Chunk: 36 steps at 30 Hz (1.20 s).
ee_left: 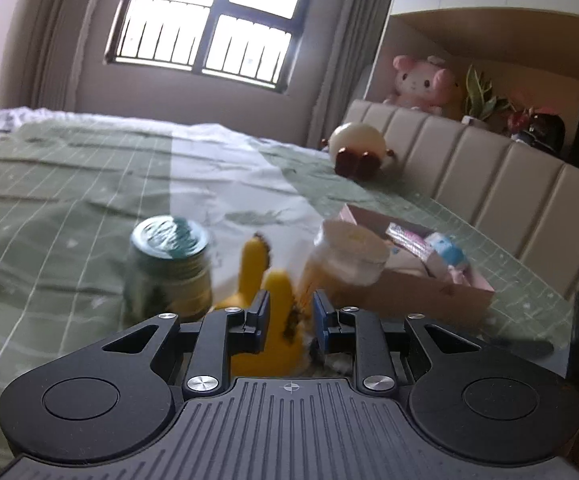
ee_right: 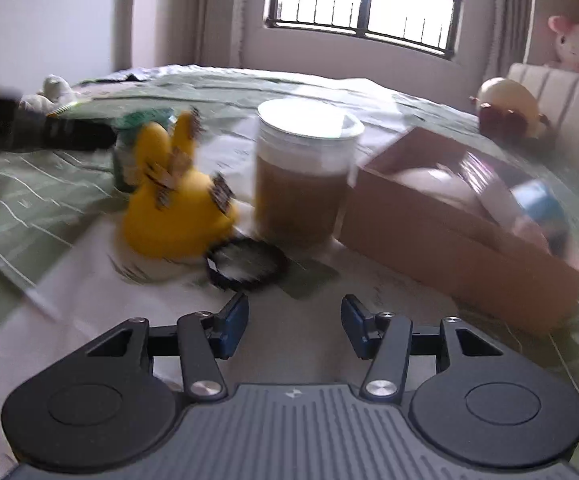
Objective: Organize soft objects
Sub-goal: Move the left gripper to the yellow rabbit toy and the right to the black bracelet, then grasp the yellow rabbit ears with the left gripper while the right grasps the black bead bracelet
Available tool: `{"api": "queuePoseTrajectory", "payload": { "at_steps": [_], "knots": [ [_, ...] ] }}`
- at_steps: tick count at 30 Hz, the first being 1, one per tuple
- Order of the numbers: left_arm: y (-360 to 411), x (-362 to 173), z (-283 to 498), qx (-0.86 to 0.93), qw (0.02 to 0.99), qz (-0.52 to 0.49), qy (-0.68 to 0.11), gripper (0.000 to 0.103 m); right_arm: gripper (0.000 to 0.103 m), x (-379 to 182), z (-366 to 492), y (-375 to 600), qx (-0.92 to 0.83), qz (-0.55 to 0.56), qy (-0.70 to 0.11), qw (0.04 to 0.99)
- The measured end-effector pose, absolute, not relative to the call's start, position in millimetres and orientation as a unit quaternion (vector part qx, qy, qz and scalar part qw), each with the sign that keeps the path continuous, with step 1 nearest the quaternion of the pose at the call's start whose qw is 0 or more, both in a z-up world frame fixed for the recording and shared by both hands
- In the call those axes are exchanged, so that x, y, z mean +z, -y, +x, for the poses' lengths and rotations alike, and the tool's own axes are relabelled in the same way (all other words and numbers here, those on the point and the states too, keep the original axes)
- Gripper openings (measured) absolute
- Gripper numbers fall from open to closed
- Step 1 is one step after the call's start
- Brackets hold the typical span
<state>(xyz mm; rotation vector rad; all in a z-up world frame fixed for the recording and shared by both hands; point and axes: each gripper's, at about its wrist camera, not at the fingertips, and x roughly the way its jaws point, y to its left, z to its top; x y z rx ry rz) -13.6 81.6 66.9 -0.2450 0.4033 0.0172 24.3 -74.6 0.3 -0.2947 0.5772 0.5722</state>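
A yellow plush toy [ee_left: 267, 320] with long ears sits between the fingers of my left gripper [ee_left: 289, 316], which is closed on its body. In the right wrist view the same plush [ee_right: 173, 208] is on the bed, with the left gripper [ee_right: 49, 132] reaching it from the left. My right gripper [ee_right: 294, 326] is open and empty, low over the white sheet, short of the plush. A pink cardboard box [ee_right: 449, 224] on the right holds soft items; it also shows in the left wrist view [ee_left: 421, 280].
A clear jar with a white lid [ee_right: 301, 184] stands between plush and box. A green-lidded jar [ee_left: 169, 268] stands left of the plush. A black ring [ee_right: 245, 264] lies on the sheet. A round cream plush [ee_left: 357, 152] lies by the headboard [ee_left: 489, 184]; a pink plush [ee_left: 421, 84] sits above.
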Motion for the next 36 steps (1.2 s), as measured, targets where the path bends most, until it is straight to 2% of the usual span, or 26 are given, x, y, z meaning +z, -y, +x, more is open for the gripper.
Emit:
{"api": "queuePoseTrajectory", "payload": {
  "at_steps": [4, 22, 27, 30, 36],
  "knots": [
    [-56, 66, 5, 0.062, 0.973, -0.072, -0.211, 0.026, 0.052, -4, 26, 84, 0.28, -0.124, -0.278, 0.91],
    [-43, 58, 24, 0.123, 0.962, -0.043, -0.242, 0.026, 0.056, -7, 29, 96, 0.3, -0.08, -0.282, 0.908],
    [-44, 50, 28, 0.114, 0.96, -0.053, -0.25, 0.029, 0.058, -7, 30, 97, 0.303, -0.075, -0.285, 0.906],
    [-46, 47, 32, 0.107, 0.961, -0.058, -0.247, 0.036, 0.059, -7, 31, 97, 0.304, -0.073, -0.286, 0.906],
    [-48, 39, 40, 0.109, 0.959, -0.05, -0.256, 0.036, 0.06, -7, 31, 96, 0.304, -0.075, -0.286, 0.905]
  ]
}}
